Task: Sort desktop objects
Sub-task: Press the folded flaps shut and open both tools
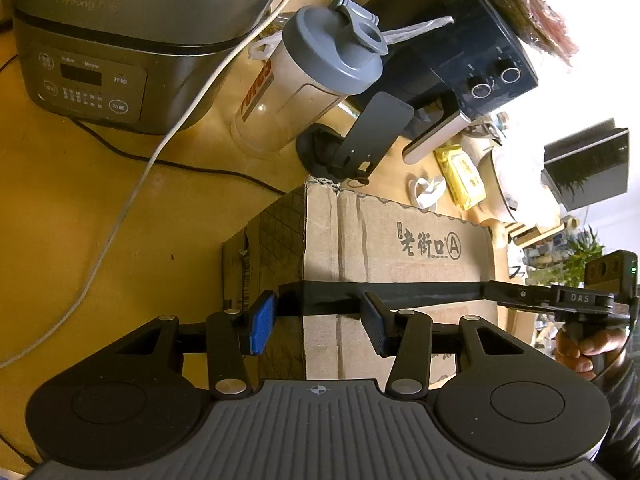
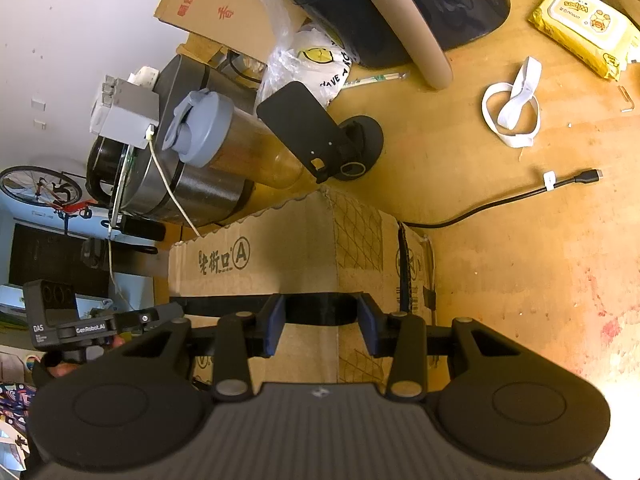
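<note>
Both grippers closed on one black strip (image 1: 400, 290) lying across the box (image 1: 400, 248). Left gripper (image 1: 318, 322) pinching one end, right gripper (image 2: 322, 330) pinching the other. Box sitting on the wooden desk (image 2: 520, 240), near the shaker bottle (image 1: 312, 80) and black phone stand (image 1: 360, 136).

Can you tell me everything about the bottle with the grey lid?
The bottle is a see-through plastic shaker with a grey screw lid, a flip cap and a carry loop. Red letters run down its side. It looks empty and stands upright on the wooden table, between the cooker and the black phone stand, behind the cardboard box. Neither gripper touches it.
</note>
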A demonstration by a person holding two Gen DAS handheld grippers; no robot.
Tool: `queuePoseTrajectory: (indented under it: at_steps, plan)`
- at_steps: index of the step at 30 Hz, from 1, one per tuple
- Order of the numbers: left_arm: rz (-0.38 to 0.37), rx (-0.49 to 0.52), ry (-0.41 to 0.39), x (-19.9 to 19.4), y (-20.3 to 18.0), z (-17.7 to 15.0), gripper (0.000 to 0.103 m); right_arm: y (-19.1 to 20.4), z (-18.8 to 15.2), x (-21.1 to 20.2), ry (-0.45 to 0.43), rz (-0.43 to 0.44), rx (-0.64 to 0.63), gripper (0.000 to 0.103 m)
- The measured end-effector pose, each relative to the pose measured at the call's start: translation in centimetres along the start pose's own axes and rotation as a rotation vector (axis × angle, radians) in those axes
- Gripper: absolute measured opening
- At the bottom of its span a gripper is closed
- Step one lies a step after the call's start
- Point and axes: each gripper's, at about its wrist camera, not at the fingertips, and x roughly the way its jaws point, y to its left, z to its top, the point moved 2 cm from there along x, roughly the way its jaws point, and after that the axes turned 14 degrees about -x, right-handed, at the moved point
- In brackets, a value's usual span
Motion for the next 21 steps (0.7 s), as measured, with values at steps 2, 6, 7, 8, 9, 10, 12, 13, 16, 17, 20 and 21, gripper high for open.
queuePoseTrajectory:
  at_steps: [2,6,7,8,9,10,12,13,16,17,20,21]
  plan:
    - [0.002,0.002,0.002,0.06,-0.06,-0.01,0.045,-0.04,0.06,0.03,0.003,-0.003,0.001,0.035]
    - [0.004,0.003,0.007,0.14,-0.02,-0.10,0.045,-0.14,-0.06,0.10,0.007,-0.001,0.001,0.035]
    - [0.004,0.002,0.007,0.19,0.02,-0.11,0.045,-0.17,-0.10,0.14,0.007,-0.001,0.002,0.035]
    - [0.003,0.001,0.006,0.24,0.06,-0.11,0.045,-0.24,-0.14,0.22,0.009,-0.001,0.001,0.035]
    - [0.001,0.000,0.005,0.29,0.08,-0.09,0.045,-0.32,-0.17,0.29,0.010,0.000,0.002,0.035]
    - [-0.001,-0.001,0.005,0.34,0.09,-0.08,0.045,-0.45,-0.19,0.33,0.009,0.004,0.006,0.035]
    - [0.000,-0.001,0.006,0.39,0.06,-0.05,0.045,-0.71,-0.22,0.39,0.006,0.013,0.014,0.036]
    - [0.001,0.000,0.006,0.41,0.03,-0.04,0.045,-0.82,-0.24,0.42,0.005,0.016,0.018,0.036]
    - [0.005,0.001,0.005,0.45,-0.08,0.00,0.045,-0.74,-0.24,0.41,0.005,0.013,0.012,0.036]
    - [0.005,0.001,0.005,0.46,-0.08,0.00,0.045,-0.72,-0.22,0.41,0.005,0.012,0.012,0.036]
    - [0.004,-0.001,0.004,0.47,-0.04,-0.02,0.045,-0.69,-0.23,0.38,-0.002,0.007,0.012,0.039]
    - [0.003,-0.001,0.004,0.45,-0.02,-0.03,0.045,-0.71,-0.24,0.35,-0.006,0.005,0.013,0.047]
